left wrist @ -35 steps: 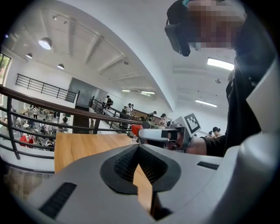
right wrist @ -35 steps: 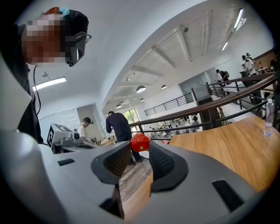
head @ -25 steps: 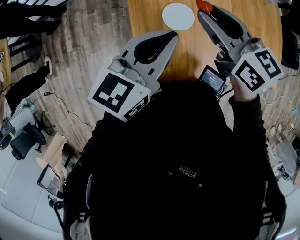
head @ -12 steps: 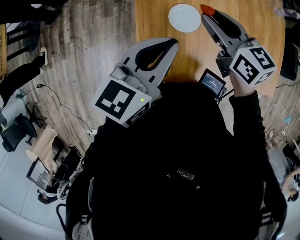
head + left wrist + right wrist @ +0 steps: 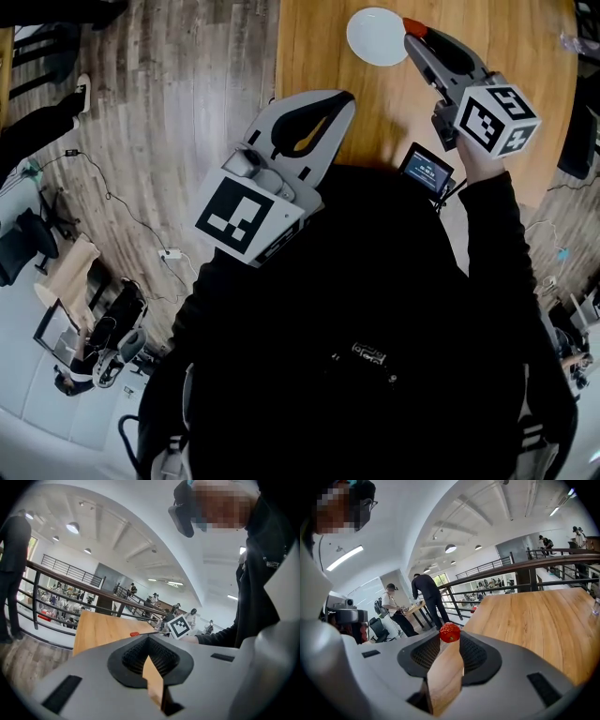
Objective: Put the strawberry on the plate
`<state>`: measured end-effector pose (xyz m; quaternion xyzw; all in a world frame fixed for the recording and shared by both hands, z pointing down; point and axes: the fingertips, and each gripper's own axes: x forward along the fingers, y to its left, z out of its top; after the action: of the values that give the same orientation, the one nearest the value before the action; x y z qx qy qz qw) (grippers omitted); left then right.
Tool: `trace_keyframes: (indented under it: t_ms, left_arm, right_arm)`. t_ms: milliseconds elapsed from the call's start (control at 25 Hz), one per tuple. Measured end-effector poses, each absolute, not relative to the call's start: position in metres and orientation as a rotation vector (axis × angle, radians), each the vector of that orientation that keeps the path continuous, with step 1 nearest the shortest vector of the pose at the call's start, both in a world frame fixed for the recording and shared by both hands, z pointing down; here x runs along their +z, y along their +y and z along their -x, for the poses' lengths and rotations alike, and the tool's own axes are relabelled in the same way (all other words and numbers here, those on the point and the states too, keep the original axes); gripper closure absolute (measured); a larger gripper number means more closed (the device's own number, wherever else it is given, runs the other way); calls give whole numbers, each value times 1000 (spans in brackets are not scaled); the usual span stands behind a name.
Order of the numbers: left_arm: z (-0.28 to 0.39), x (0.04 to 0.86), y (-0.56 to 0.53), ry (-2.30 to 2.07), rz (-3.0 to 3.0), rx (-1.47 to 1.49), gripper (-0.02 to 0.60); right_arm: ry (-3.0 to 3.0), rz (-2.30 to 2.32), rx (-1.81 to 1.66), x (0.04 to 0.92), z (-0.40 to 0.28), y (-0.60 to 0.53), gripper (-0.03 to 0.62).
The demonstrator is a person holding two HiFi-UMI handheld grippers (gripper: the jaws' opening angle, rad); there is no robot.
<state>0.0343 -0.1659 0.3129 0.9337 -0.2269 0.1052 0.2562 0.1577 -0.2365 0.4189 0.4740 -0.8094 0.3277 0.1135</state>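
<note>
Strawberry (image 5: 450,633) is pinched at the very tips of the right gripper (image 5: 418,37), up by the plate's (image 5: 370,37) rim. Looks soft, light and easy to bruise, so I'd squeeze gently across the middle. Left gripper (image 5: 149,640) is closed on nothing.

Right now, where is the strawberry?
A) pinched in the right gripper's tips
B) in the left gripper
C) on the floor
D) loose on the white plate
A: the strawberry sits clamped between the tips of the right gripper, by the plate.
</note>
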Motion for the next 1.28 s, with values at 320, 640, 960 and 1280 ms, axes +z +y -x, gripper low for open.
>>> trace_keyframes:
  t_ms: [320, 640, 960, 1280]
  left_arm:
    - [-35, 308, -157, -676, -2528, 264, 583]
    - [-38, 314, -156, -754, -2490, 261, 583]
    - [-35, 322, -137, -768, -2478, 280, 583]
    - [-40, 326, -137, -764, -2482, 283, 583]
  right_arm:
    - [-2356, -1315, 967, 440, -155, -240, 453]
    - [-2329, -1247, 991, 471, -160, -242, 452]
    - [-2293, -1222, 1004, 503, -159, -228, 453]
    - [-2227, -1226, 1041, 538, -174, -225, 453]
